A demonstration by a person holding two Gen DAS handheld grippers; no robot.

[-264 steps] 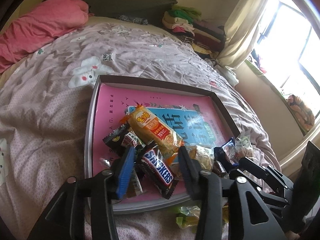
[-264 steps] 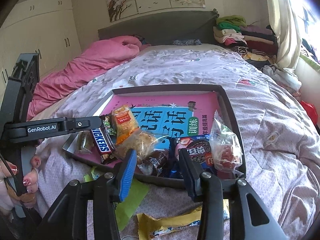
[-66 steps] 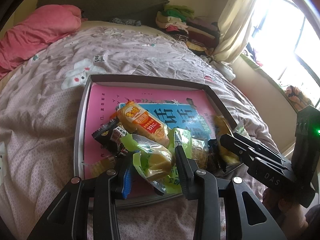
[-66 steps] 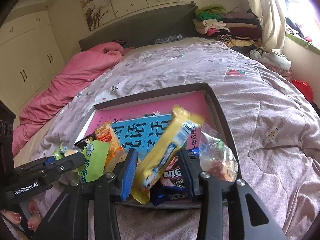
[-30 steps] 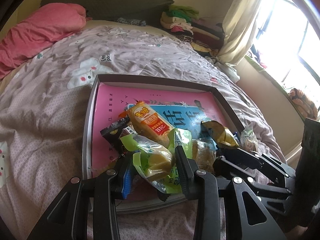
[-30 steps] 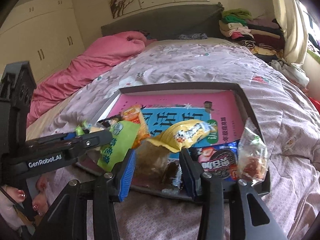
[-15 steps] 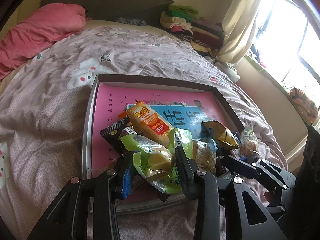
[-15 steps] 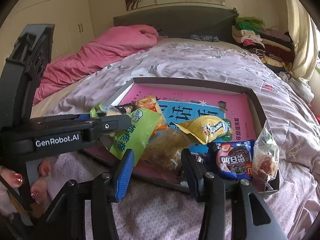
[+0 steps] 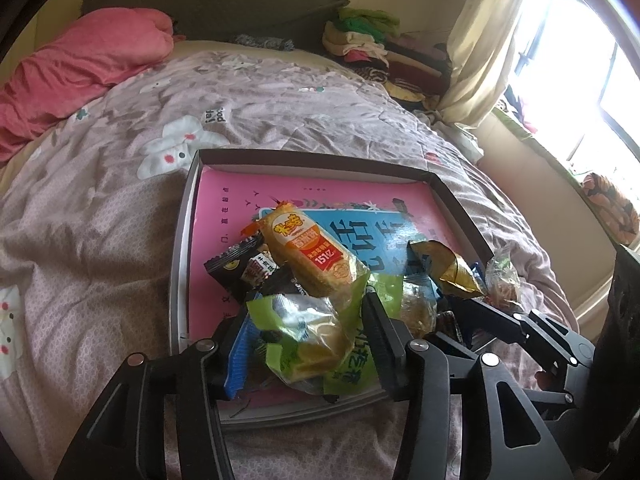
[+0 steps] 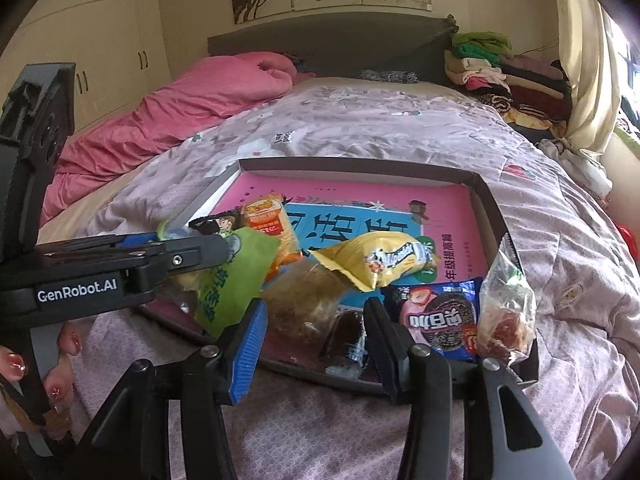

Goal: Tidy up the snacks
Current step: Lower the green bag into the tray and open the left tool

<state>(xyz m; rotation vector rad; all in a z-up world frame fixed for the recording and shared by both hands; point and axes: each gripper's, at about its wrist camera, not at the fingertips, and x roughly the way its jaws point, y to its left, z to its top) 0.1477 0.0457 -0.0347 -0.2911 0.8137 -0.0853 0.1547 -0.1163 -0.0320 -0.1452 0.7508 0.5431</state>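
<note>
The left hand-held gripper (image 9: 308, 344), jaws just opening, is straddling the green snack pack (image 9: 304, 336) lying crosswise; the right hand-held gripper (image 10: 316, 332) is gaping empty.

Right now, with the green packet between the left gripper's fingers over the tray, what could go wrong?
1. The left gripper has just been opening around the green packet; it may slide off the pile toward the tray edge.
2. The clear bag leans on the tray's right corner and could tip onto the quilt.
3. Both grippers work close together, so the right gripper might bump the left.
</note>
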